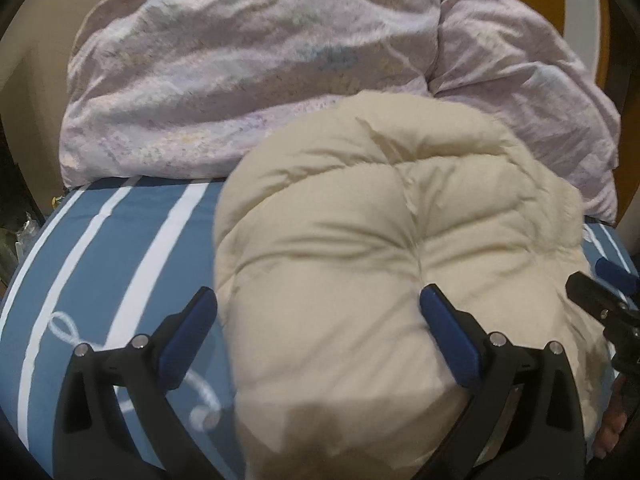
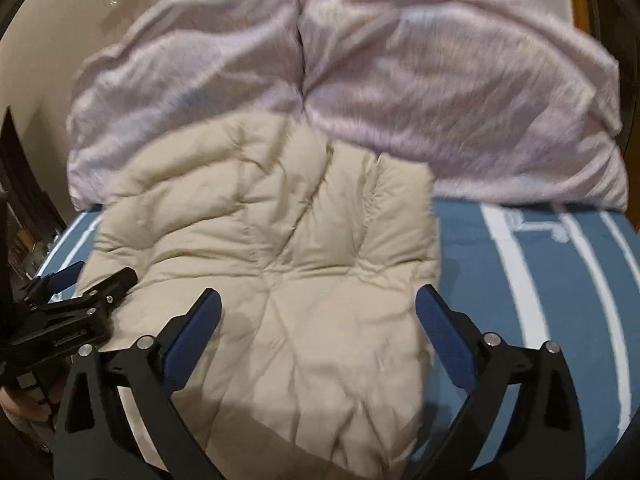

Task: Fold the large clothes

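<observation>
Item: cream quilted jacket [image 2: 276,264], bunched on striped bed [image 2: 560,280], lilac duvet [image 2: 440,100] behind | left tongs [image 1: 316,332] wide, empty | right tongs [image 2: 318,332] wide, empty | handling: light, puffy, slippery, springs back; pinch seams or hem edge.

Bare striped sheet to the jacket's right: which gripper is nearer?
Right. The right gripper hangs over the jacket's right edge, one finger above the sheet. The left gripper is over the jacket's far side.
</observation>
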{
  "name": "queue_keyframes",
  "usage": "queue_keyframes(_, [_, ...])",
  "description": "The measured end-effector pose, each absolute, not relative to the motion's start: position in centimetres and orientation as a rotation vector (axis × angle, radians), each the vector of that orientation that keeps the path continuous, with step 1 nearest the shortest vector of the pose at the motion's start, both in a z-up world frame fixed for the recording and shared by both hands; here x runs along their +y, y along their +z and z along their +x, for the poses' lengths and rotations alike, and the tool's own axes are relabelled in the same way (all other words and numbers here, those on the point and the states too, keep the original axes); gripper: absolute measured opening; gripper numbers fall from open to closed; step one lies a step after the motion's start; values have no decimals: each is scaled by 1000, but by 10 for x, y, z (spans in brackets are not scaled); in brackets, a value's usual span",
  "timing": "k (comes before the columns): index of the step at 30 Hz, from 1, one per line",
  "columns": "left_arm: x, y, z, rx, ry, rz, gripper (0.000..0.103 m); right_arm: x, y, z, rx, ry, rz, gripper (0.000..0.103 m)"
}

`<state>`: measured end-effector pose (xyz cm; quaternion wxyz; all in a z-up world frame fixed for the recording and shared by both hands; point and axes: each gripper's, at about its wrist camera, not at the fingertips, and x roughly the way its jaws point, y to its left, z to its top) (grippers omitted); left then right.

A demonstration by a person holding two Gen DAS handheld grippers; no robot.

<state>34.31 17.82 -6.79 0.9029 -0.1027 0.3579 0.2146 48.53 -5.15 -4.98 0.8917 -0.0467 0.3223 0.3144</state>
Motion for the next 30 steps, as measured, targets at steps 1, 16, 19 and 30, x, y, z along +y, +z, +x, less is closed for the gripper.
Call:
queue_keyframes(1, [176, -64, 334, 732, 444, -212, 101, -55, -48, 479, 665, 653, -98, 100])
queue_keyframes(16, [122, -33, 221, 736, 376, -229, 101, -117, -16, 380, 669, 619, -54, 102])
queue_keyframes(19, [112, -33, 201, 736, 359, -243, 101, -124, -18, 364, 668, 607, -60, 102])
queue_keyframes(30, [85, -37, 157, 761, 337, -234, 101, -137, -37, 322, 737, 625, -76, 102])
